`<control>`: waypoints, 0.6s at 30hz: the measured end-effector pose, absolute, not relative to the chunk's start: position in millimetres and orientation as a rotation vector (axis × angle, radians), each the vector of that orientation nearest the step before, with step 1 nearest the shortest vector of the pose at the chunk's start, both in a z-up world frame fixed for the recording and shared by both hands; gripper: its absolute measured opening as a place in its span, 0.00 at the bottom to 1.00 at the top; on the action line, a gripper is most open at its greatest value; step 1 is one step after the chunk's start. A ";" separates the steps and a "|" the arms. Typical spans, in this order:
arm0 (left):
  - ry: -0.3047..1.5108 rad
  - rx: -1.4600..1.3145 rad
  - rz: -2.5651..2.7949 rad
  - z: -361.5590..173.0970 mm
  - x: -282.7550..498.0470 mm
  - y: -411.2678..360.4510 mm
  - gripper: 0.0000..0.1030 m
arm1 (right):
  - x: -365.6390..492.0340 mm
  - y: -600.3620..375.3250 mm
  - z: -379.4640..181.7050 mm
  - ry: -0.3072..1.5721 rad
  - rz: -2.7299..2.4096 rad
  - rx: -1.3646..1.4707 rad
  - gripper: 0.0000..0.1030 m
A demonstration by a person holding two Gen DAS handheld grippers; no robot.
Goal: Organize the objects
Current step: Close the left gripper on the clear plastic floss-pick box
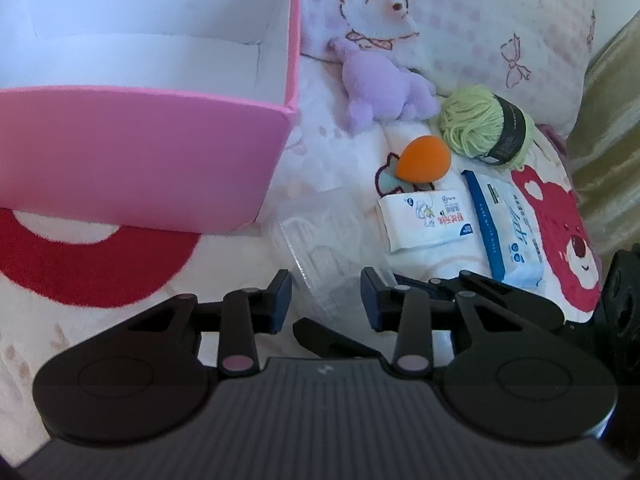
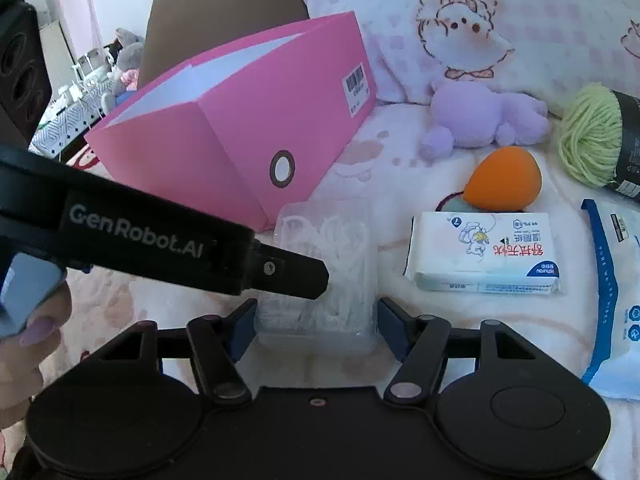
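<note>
A clear plastic box (image 2: 320,276) of white floss picks lies on the bed beside the empty pink box (image 2: 240,128). My right gripper (image 2: 316,324) is open, its blue pads on either side of the clear box's near end. My left gripper (image 1: 326,300) is open just above the same clear box (image 1: 324,248), and its black finger (image 2: 296,272) crosses the right wrist view. The pink box (image 1: 140,148) fills the upper left of the left wrist view.
An orange sponge egg (image 1: 424,160), small wipes pack (image 1: 424,220), blue wipes pack (image 1: 508,224), green yarn ball (image 1: 484,124) and purple plush toy (image 1: 380,84) lie to the right on the bedding. A brown carton (image 2: 224,12) stands behind the pink box.
</note>
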State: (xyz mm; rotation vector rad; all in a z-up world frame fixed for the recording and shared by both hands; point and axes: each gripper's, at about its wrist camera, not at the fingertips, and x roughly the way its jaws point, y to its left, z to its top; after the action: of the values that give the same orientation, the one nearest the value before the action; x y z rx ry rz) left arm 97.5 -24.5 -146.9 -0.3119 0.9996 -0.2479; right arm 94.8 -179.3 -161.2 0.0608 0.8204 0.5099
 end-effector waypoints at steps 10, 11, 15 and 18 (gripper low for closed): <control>1.056 -0.362 -0.248 -138.1 88.0 -27.4 0.35 | 76.0 -172.4 -149.2 0.832 0.475 0.031 0.66; 1.054 -0.361 -0.255 -136.2 85.5 -28.0 0.35 | 73.5 -172.5 -147.4 0.833 0.471 0.038 0.66; 1.049 -0.340 -0.276 -126.6 75.3 -22.1 0.35 | 64.4 -172.5 -139.4 0.841 0.458 0.074 0.66; 1.059 -0.307 -0.292 -120.1 69.5 -20.6 0.34 | 61.6 -175.9 -139.6 0.856 0.466 0.147 0.67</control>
State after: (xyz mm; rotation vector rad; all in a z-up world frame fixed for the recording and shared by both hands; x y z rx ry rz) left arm 69.5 -20.6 -120.1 -0.3071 1.0593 -0.2918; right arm 61.6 -175.9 -139.6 0.1471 0.8555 0.4664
